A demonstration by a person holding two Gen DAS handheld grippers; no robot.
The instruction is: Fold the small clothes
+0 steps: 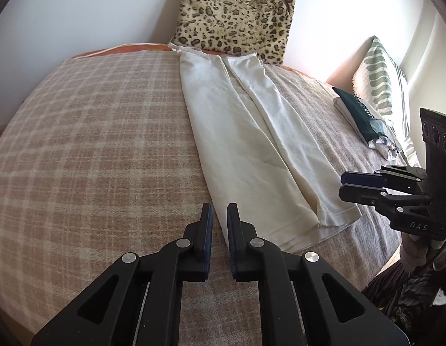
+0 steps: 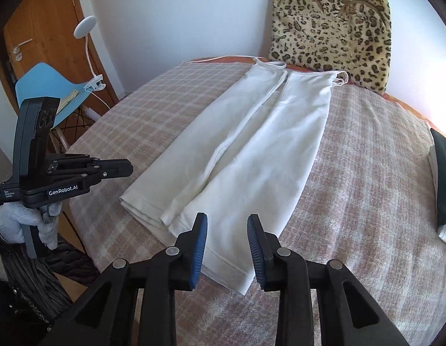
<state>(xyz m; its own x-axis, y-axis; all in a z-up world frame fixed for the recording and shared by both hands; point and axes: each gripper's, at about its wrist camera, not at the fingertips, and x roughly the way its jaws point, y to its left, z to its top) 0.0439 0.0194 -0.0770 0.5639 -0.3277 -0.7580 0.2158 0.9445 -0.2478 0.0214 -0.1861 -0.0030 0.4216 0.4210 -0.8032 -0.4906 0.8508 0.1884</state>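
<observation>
A cream strappy garment (image 1: 251, 144) lies flat on the checked blanket, both long sides folded in to a narrow strip, straps at the far end; it also shows in the right wrist view (image 2: 251, 150). My left gripper (image 1: 220, 210) hovers at the near left corner of its hem, jaws a narrow gap apart and empty; in the right wrist view (image 2: 128, 168) it sits left of the hem. My right gripper (image 2: 227, 222) is open and empty just above the near hem; in the left wrist view (image 1: 342, 186) it sits right of the hem.
A leopard-print cushion (image 1: 237, 14) leans on the wall behind the straps. Folded dark and white clothes (image 1: 364, 118) and a green-patterned pillow (image 1: 381, 77) lie at the right. A blue chair (image 2: 47, 86) and clip lamp (image 2: 84, 26) stand left of the bed, by a wooden door (image 2: 41, 28).
</observation>
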